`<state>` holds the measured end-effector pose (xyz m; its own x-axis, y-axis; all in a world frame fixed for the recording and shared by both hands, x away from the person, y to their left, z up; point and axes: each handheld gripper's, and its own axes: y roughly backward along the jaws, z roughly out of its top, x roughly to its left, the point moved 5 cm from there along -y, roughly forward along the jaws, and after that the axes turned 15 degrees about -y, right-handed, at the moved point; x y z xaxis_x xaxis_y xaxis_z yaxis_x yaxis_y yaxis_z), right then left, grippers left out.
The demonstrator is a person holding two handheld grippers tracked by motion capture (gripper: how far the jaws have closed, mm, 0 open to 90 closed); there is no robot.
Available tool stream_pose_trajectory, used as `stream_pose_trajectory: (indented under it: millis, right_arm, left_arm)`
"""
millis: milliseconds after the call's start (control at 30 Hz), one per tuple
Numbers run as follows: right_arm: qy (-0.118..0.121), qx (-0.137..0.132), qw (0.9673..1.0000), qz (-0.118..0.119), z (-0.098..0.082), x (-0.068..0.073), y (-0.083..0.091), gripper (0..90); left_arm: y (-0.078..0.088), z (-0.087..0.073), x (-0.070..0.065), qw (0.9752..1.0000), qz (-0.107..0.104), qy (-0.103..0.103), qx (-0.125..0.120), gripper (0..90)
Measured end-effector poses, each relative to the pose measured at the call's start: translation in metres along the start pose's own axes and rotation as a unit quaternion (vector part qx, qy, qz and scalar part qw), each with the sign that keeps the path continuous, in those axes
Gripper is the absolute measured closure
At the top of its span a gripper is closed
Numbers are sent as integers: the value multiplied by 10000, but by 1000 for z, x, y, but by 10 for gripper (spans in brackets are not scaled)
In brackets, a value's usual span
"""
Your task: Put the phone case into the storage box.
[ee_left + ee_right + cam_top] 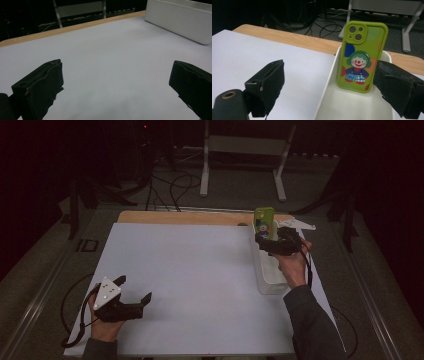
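Phone case: green, clown cartoon on its back, standing upright against the far end wall of the white bin.
Bin position: right side of the white table sheet.
Your right gripper: over the bin, jaws spread, the case between them but apart.
Your left gripper: near the sheet's front left, jaws spread, nothing held.

You see a lime-green phone case with a clown cartoon standing upright, camera cutouts up, leaning against the far end wall inside the long white bin at the bench's right side.
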<state>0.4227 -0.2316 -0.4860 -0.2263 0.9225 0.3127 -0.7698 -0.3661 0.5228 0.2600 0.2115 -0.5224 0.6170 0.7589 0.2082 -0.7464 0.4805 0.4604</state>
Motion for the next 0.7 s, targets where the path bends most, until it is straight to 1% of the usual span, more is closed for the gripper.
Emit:
stream_pose_trajectory:
  millis: [200, 267, 400, 500, 700]
  right_arm:
    - [66, 0, 9999, 128, -8, 3, 7, 95]
    - [89, -19, 9999, 144, -10, 3, 9, 95]
    - [119, -75, 9996, 255, -14, 7, 16, 96]
    - [143, -85, 9995, 273, -16, 8, 19, 96]
    - [124, -118, 9992, 371, -25, 11, 28, 96]
  left_arm:
    - [-1, 0, 0, 10000, -21, -4, 14, 0]
    - [-1, 0, 0, 10000, -21, -4, 21, 0]
    - [-1, 0, 1, 10000, -15, 4, 21, 0]
    - [0, 0, 1, 10000, -4, 2, 31, 0]
    - [0, 0, 2, 10000, -1, 9, 41, 0]
